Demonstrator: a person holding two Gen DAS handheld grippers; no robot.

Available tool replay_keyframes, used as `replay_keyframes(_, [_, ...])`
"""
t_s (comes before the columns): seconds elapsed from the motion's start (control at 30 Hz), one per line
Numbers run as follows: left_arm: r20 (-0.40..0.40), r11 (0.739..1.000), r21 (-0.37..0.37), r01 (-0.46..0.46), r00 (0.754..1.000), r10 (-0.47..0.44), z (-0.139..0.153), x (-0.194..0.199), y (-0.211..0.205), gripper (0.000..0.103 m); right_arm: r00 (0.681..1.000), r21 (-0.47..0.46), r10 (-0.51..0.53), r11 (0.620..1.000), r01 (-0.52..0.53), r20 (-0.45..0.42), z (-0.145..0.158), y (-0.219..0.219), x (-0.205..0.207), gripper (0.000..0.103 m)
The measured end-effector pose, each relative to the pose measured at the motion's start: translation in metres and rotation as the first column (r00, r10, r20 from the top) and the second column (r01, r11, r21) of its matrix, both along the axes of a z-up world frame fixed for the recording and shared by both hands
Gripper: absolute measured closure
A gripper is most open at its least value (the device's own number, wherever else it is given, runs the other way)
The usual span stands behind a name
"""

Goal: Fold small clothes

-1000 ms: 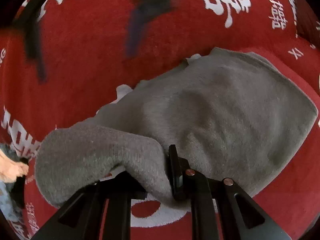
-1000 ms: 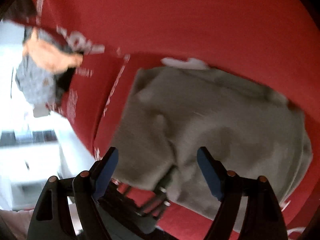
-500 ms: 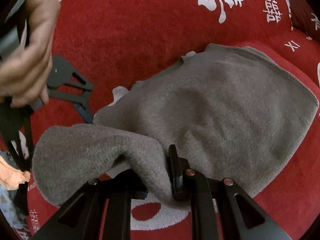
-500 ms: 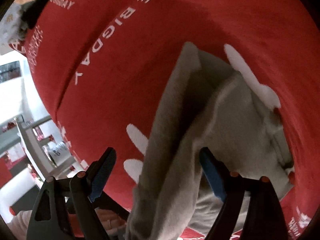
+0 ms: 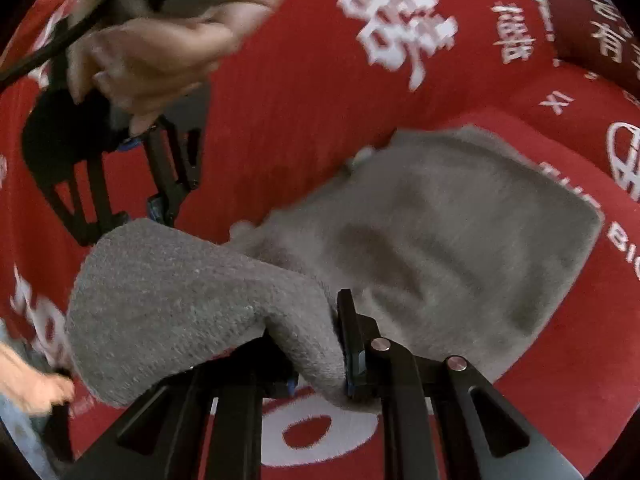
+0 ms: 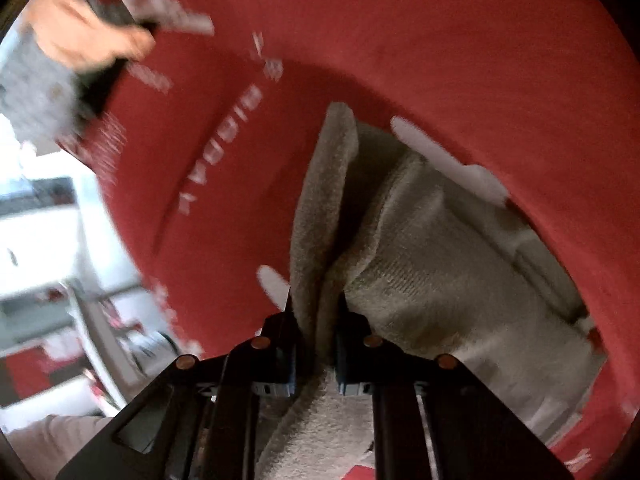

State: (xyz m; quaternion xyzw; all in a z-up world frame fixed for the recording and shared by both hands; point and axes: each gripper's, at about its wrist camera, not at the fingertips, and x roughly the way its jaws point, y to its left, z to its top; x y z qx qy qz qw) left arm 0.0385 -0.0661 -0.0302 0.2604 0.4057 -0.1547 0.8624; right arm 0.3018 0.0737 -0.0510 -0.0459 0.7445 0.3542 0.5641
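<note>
Both grippers pinch the grey knitted garment (image 5: 440,232) lying on the red printed cloth (image 5: 304,92); left gripper (image 5: 316,364) clamps a raised fold, right gripper (image 6: 314,320) its near edge; bare cloth all around.

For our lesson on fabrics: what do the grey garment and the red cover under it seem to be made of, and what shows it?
Grey garment: looks like soft knitted wool or fleece, matte; fuzzy nap and fine knit ribs show where the right gripper pinches it.
Red cover: probably short-pile plush or velvety cloth, matte, with faint pile lines and white printed lettering.
</note>
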Motion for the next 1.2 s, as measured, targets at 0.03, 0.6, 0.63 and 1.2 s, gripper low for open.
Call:
replay_keyframes(0.03, [0.016, 1.0, 0.002, 0.027, 1.0, -0.027, 0.009, -0.002, -0.006, 0.086, 0.999, 0.049, -0.049, 0.998, 0.049, 0.001, 0.012, -0.016, 0.001, 0.088])
replay_keyframes(0.6, [-0.045, 0.84, 0.117, 0.529, 0.848, -0.528, 0.0, -0.065, -0.179, 0.086, 0.759, 0.466, -0.644, 0.646, 0.605, -0.093, 0.02, -0.325, -0.061, 0.088])
replay_keyframes(0.63, [-0.062, 0.836, 0.121, 0.536, 0.844, -0.532, -0.006, -0.067, -0.182, 0.086, 0.74, 0.44, -0.666, 0.638, 0.632, -0.099, 0.002, -0.337, -0.063, 0.088])
replay_keyframes(1.2, [-0.194, 0.898, 0.042, 0.437, 0.886, -0.422, 0.002, -0.09, -0.153, 0.086, 0.65, 0.265, -0.758, 0.618, 0.74, -0.047, -0.071, -0.395, -0.086, 0.085])
